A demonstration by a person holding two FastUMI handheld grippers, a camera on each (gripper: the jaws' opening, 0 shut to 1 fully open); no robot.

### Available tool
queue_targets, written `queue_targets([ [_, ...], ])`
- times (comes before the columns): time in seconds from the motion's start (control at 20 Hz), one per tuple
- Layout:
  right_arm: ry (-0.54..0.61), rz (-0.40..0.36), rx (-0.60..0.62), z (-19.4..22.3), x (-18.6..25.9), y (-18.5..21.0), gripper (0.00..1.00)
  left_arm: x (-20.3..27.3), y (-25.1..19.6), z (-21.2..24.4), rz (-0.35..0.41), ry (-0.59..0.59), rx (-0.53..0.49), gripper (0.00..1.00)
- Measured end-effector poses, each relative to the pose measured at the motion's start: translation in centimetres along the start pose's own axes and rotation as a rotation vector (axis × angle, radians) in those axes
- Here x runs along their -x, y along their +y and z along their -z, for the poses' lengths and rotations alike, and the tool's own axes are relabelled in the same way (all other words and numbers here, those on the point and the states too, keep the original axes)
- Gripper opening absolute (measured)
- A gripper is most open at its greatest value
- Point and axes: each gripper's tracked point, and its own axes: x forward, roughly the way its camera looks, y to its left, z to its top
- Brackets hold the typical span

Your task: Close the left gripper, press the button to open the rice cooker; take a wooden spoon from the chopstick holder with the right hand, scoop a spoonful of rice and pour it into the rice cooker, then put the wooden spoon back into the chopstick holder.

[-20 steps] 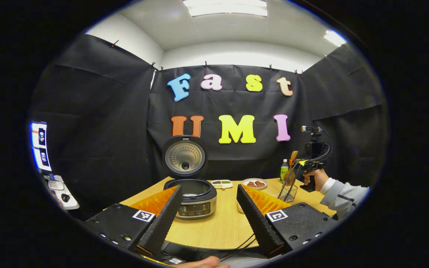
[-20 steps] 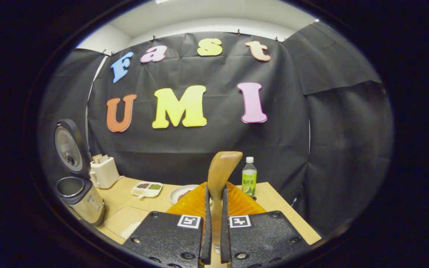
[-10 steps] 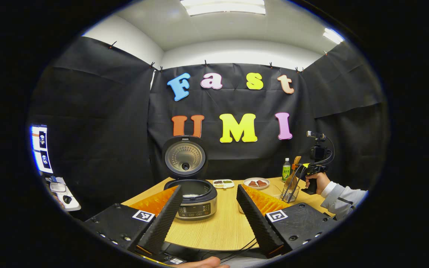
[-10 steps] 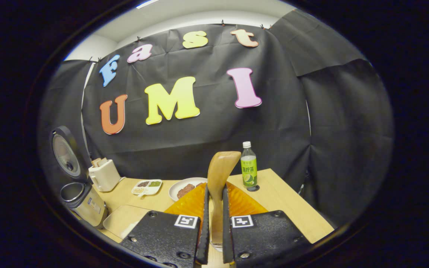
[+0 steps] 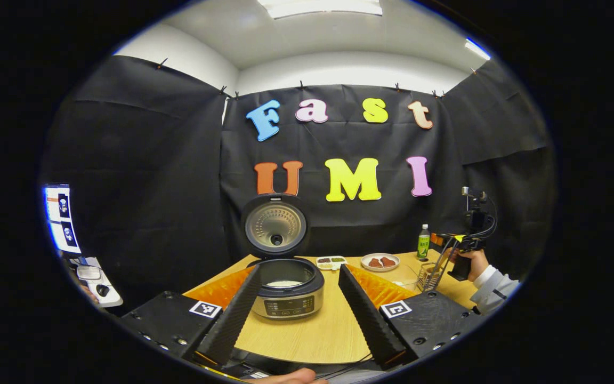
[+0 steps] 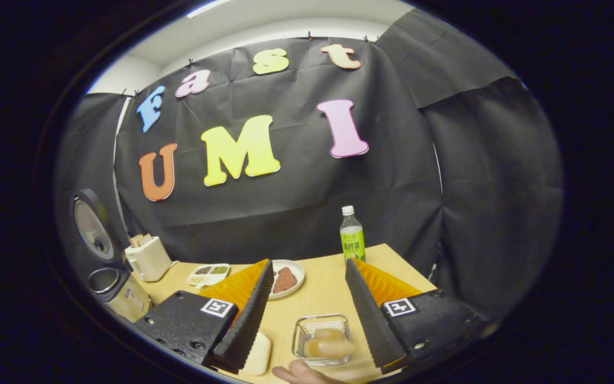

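Left gripper view first: the left gripper (image 5: 299,298) hangs low over the near edge of the wooden table (image 5: 323,336), jaws spread wide with nothing between them. Framed in that gap sits the rice cooker (image 5: 287,288), lid (image 5: 275,225) standing upright and open, white rice visible in the pot. Bare tabletop lies in front of the cooker and to its right. Behind it, a small divided dish (image 5: 331,261) and a plate (image 5: 380,262) sit along the far edge, a green-labelled bottle (image 5: 423,242) near the far right corner. Over on the right, the wire chopstick holder (image 5: 429,276) stands close to the table's right edge, with the wooden spoon (image 5: 438,264) leaning in it; the right gripper (image 5: 453,242) is just above, held by a hand (image 5: 472,261) in a pale sleeve.

Now the right gripper view: jaws wide apart here too, gripping nothing. Straight below and between the fingers is the holder's square rim (image 6: 321,338), spoon bowl (image 6: 328,346) resting inside. Open table stretches ahead to the plate (image 6: 285,277) and bottle (image 6: 352,240). The cooker (image 6: 112,288) stands at far left, a white toaster (image 6: 148,257) beside it.
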Motion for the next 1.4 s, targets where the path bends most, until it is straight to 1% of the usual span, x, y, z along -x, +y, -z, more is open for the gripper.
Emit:
queue_targets([
  [0.1,-0.009,0.031,0.022,-0.7,1.4,-0.5,0.88,-1.5,0.2,0.0,-0.013,0.010,0.005,0.94],
  [0.25,-0.054,0.060,0.017,-2.3,4.6,-0.4,0.90,-4.0,-0.3,-0.1,0.010,0.033,0.006,0.93],
  [0.35,-0.074,0.052,0.017,-2.8,7.0,0.8,0.91,-5.8,-0.2,-0.6,0.015,0.041,0.001,0.93],
  [0.45,-0.096,0.050,0.059,-3.8,9.2,1.8,0.92,-7.5,-0.4,-1.7,0.027,0.009,-0.013,0.93],
  [0.5,-0.108,0.057,0.077,-4.5,10.5,2.4,0.90,-9.0,-0.6,-2.0,0.036,-0.005,-0.015,0.94],
  [0.6,-0.122,0.021,0.110,-6.1,13.4,4.4,0.93,-11.4,-0.9,-1.7,0.045,0.020,0.003,0.93],
  [0.65,-0.123,0.011,0.118,-6.6,14.8,5.0,0.91,-12.6,-1.3,-2.0,0.054,0.017,0.003,0.93],
  [0.8,-0.138,0.014,0.153,-8.1,17.9,6.4,0.90,-15.4,-1.2,-3.6,0.048,-0.003,0.006,0.94],
  [0.85,-0.141,-0.002,0.166,-8.5,19.0,7.3,0.92,-16.2,-1.3,-4.2,0.062,-0.009,0.027,0.95],
  [0.95,-0.138,-0.031,0.223,-8.3,20.5,8.6,0.91,-17.5,-1.4,-5.6,0.079,-0.021,0.069,0.95],
  [1.0,-0.144,-0.022,0.251,-8.4,21.2,8.7,0.91,-18.2,-1.2,-6.6,0.083,-0.034,0.083,0.95],
  [1.1,-0.196,-0.002,0.276,-10.0,22.9,8.5,0.95,-19.7,-0.1,-8.2,0.061,-0.050,0.087,0.94],
  [1.15,-0.223,-0.011,0.269,-10.1,23.8,8.7,0.97,-20.5,0.4,-8.5,0.050,-0.041,0.080,0.95],
  [1.25,-0.246,-0.055,0.273,-9.5,24.8,9.2,0.98,-22.4,1.8,-9.4,0.013,-0.042,0.070,0.95],
  [1.3,-0.255,-0.063,0.274,-9.2,25.0,8.9,0.98,-23.4,2.6,-10.0,-0.007,-0.046,0.080,0.95],
  [1.35,-0.267,-0.068,0.264,-9.1,25.4,8.5,0.95,-24.4,3.2,-10.4,-0.021,-0.045,0.096,0.95],
  [1.4,-0.269,-0.067,0.243,-8.6,25.5,7.9,0.98,-25.4,3.9,-10.6,-0.040,-0.037,0.106,0.95],
])
